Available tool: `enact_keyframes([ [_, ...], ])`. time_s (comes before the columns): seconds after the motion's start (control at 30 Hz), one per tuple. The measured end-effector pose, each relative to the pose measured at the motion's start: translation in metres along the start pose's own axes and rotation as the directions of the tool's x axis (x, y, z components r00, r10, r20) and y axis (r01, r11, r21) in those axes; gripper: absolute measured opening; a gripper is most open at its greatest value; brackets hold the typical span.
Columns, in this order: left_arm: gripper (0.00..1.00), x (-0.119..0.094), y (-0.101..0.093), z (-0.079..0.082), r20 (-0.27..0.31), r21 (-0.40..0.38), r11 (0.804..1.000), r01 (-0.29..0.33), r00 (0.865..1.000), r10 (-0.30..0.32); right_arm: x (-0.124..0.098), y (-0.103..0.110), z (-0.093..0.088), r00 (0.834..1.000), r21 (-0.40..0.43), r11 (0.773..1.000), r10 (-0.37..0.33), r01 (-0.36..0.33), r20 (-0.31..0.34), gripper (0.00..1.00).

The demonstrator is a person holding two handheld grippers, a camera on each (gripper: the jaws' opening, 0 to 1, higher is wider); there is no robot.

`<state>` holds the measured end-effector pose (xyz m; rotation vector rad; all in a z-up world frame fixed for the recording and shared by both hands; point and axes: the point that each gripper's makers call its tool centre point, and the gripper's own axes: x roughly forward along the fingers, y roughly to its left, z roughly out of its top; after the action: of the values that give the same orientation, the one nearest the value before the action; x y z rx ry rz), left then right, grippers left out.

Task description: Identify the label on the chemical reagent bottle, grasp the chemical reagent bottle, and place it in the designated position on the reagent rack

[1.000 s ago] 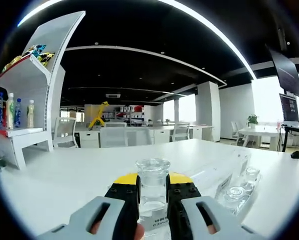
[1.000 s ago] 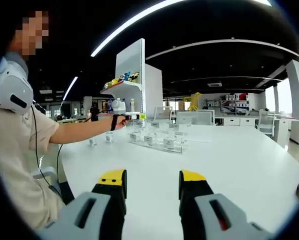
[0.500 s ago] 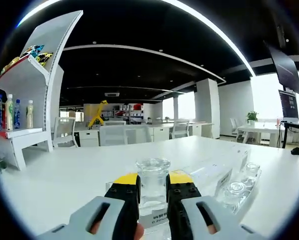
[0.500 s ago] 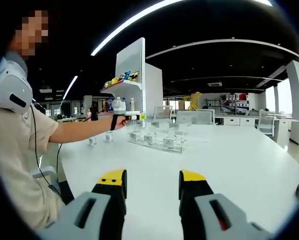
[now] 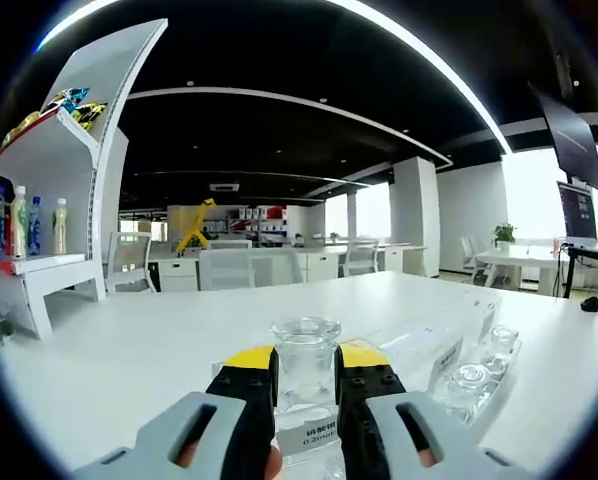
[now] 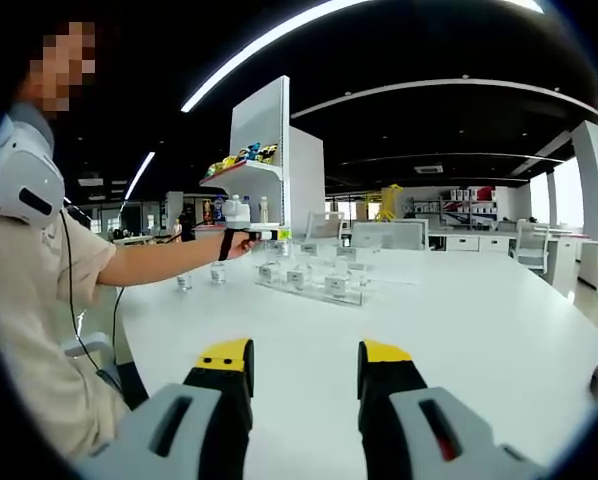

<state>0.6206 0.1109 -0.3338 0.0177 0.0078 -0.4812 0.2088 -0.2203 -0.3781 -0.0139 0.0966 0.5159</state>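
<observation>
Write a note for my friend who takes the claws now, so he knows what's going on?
Left claw: shut on the clear reagent bottle, held just over the clear reagent rack.
Right claw: open, holding nothing, above the bare white table.
Two more bottles stand on the table beside the rack.
Done: bottle grasped and brought to the rack.
Left: set it in its labelled slot, let go, then fetch the others.

Yellow-tipped black claw (image 6: pixel 304 375), seemingly beige sleeve (image 6: pixel 64 265).
</observation>
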Motion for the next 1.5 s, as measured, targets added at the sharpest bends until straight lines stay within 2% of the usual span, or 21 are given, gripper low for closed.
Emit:
enact_keyframes([
  [0.1,0.27,-0.002,-0.003,0.007,0.006,0.023,1.000,0.001,1.000,-0.001,0.000,0.000,0.000,1.000,0.000,1.000,-0.002,0.002,-0.002,0.41],
  [0.5,0.30,-0.010,0.005,0.005,-0.020,0.040,0.999,-0.013,1.000,0.014,-0.002,0.004,0.004,1.000,-0.011,1.000,0.001,0.000,0.003,0.41],
  [0.67,0.36,-0.024,0.008,0.017,-0.009,0.064,0.998,-0.025,1.000,0.026,-0.003,0.004,0.003,1.000,-0.013,1.000,-0.006,0.006,0.001,0.41],
  [0.9,0.39,-0.040,0.014,0.044,0.035,0.076,0.995,-0.070,0.997,0.068,-0.002,0.009,0.001,1.000,-0.009,1.000,-0.005,0.005,0.009,0.41],
  [1.1,0.40,-0.055,0.009,0.059,0.066,0.063,0.997,-0.052,0.997,0.048,-0.001,0.014,0.003,1.000,-0.015,1.000,0.002,-0.002,0.010,0.41],
  [1.2,0.40,-0.064,0.007,0.061,0.066,0.085,0.995,-0.045,0.997,0.039,-0.001,0.014,0.004,1.000,-0.018,1.000,0.002,-0.001,0.011,0.41],
  [1.5,0.40,-0.084,0.001,0.066,0.069,0.077,0.997,-0.022,0.997,0.016,-0.003,0.020,0.009,1.000,-0.024,1.000,0.004,-0.003,0.024,0.41],
])
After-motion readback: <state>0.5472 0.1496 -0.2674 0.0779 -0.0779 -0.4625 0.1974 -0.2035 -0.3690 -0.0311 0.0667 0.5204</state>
